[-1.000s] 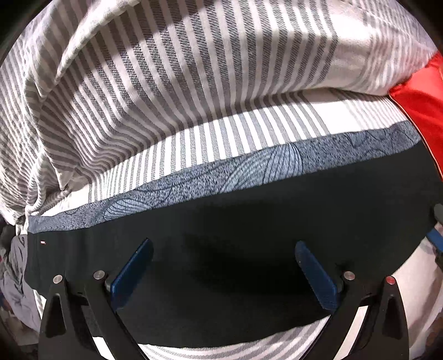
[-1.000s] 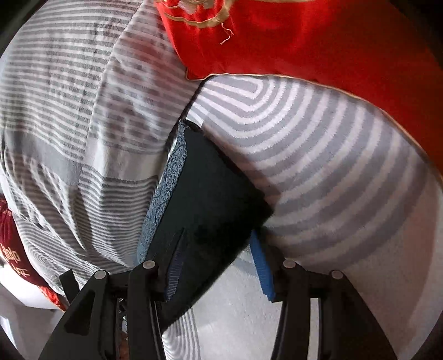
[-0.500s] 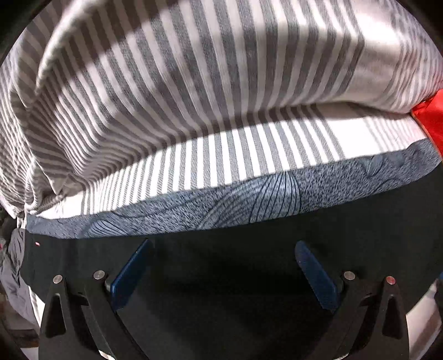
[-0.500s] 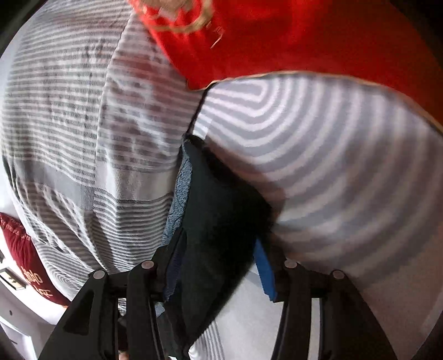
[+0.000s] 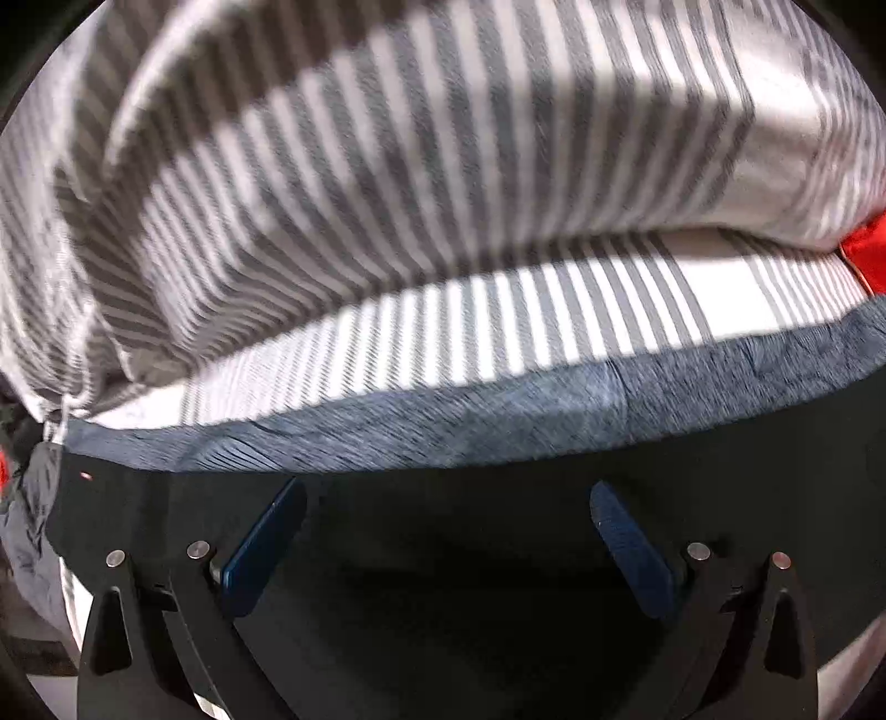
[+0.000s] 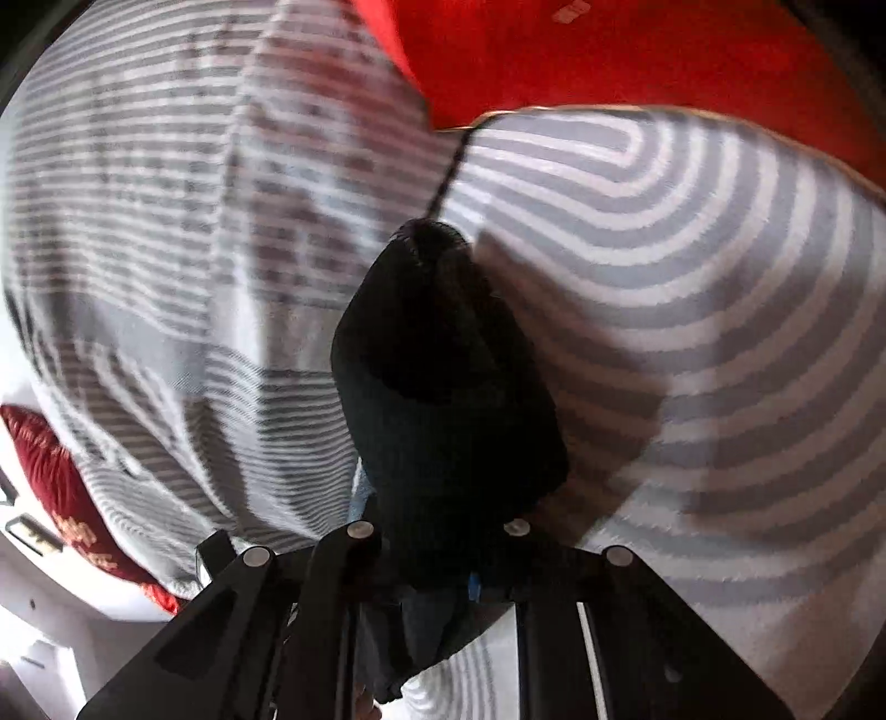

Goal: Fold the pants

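Two grippers over the pants (image 5: 498, 598), which lie as a flat dark band on the striped bedding (image 5: 554, 327), with a blue-grey patterned layer (image 5: 443, 432) showing along their far edge.

Left gripper (image 5: 448, 531): jaws spread wide above the dark cloth, nothing between the pads; whether the tips touch the fabric cannot be told.

Right gripper (image 6: 437, 559): jaws have just been closing and now pinch one end of the pants, which bunch up into a dark hump ahead of the fingers. The pads themselves are hidden under the cloth.

Surroundings: striped quilt (image 5: 387, 166) heaped along the far side of the bedding; red cushion (image 6: 637, 50) near the far edge in the right wrist view.

Risks, as judged from here:
- The right pinch looks gathered rather than flat, so it may hold only the top layer; lifting would then peel the layers apart and spoil the fold.
- Only one end is held. With the left jaws still unclosed, carrying that end over could drag the whole garment askew.
- The soft bedding may ruck up with the cloth and get caught in the jaws.
- The quilt heap crowds the far edge and could snag the pants.
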Available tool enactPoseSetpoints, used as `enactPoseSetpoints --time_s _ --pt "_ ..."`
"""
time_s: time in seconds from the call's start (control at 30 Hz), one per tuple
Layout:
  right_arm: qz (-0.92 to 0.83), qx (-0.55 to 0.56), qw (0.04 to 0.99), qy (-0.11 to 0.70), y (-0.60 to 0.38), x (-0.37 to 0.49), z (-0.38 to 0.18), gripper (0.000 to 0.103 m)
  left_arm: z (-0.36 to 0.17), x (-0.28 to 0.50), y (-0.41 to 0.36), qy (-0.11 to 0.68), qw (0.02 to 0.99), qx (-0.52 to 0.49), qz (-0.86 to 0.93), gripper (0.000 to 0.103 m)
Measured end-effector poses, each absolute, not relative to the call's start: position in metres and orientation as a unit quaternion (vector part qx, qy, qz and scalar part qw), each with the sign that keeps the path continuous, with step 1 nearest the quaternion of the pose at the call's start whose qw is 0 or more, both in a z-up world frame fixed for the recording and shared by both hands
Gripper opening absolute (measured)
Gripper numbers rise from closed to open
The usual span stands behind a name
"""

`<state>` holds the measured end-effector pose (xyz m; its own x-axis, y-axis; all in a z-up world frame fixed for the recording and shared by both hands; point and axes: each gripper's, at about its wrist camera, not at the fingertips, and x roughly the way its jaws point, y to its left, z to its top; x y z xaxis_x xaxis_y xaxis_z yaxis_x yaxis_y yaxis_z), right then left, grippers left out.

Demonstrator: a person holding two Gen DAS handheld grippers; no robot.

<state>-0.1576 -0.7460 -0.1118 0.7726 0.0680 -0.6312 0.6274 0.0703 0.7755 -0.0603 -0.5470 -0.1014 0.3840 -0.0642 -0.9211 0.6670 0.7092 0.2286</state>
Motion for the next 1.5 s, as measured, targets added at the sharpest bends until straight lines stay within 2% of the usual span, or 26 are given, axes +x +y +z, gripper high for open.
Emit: enactPoseSetpoints --time_s 0.3,0.53,0.8,0.97,1.17,1.27,1.37,1.43,1.5 --pt "-0.157 0.61 0.73 0.265 -0.724 -0.132 -0.064 0.015 -0.12 -0.058 -0.538 0.472 0.794 0.303 -0.235 0.103" --pt "-0.147 0.558 0.767 0.281 -0.689 -0.094 -0.024 0.015 -0.118 -0.036 -0.527 0.529 0.764 0.249 -0.273 0.103" --pt "-0.147 0.418 0.821 0.359 -0.616 -0.022 0.013 0.015 -0.074 0.007 -0.472 0.52 0.78 0.203 -0.285 0.103" --pt "-0.15 0.287 0.839 0.437 -0.545 0.043 0.0 0.015 -0.06 0.058 -0.402 0.517 0.795 0.195 -0.249 0.103" --pt "-0.145 0.13 0.814 0.548 -0.451 0.112 -0.075 0.016 -0.071 0.098 -0.32 0.534 0.8 0.195 -0.19 0.103" --pt "-0.164 0.047 0.794 0.584 -0.413 0.131 -0.11 0.026 -0.079 0.115 -0.285 0.546 0.799 0.188 -0.167 0.103" --pt "-0.19 -0.035 0.782 0.592 -0.383 0.136 -0.125 0.042 -0.079 0.12 -0.264 0.552 0.798 0.183 -0.154 0.103" --pt "-0.179 -0.067 0.784 0.59 -0.363 0.139 -0.123 0.058 -0.076 0.122 -0.257 0.554 0.799 0.181 -0.15 0.103" --pt "-0.145 -0.079 0.798 0.58 -0.342 0.135 -0.111 0.06 -0.078 0.129 -0.249 0.556 0.798 0.176 -0.15 0.103"
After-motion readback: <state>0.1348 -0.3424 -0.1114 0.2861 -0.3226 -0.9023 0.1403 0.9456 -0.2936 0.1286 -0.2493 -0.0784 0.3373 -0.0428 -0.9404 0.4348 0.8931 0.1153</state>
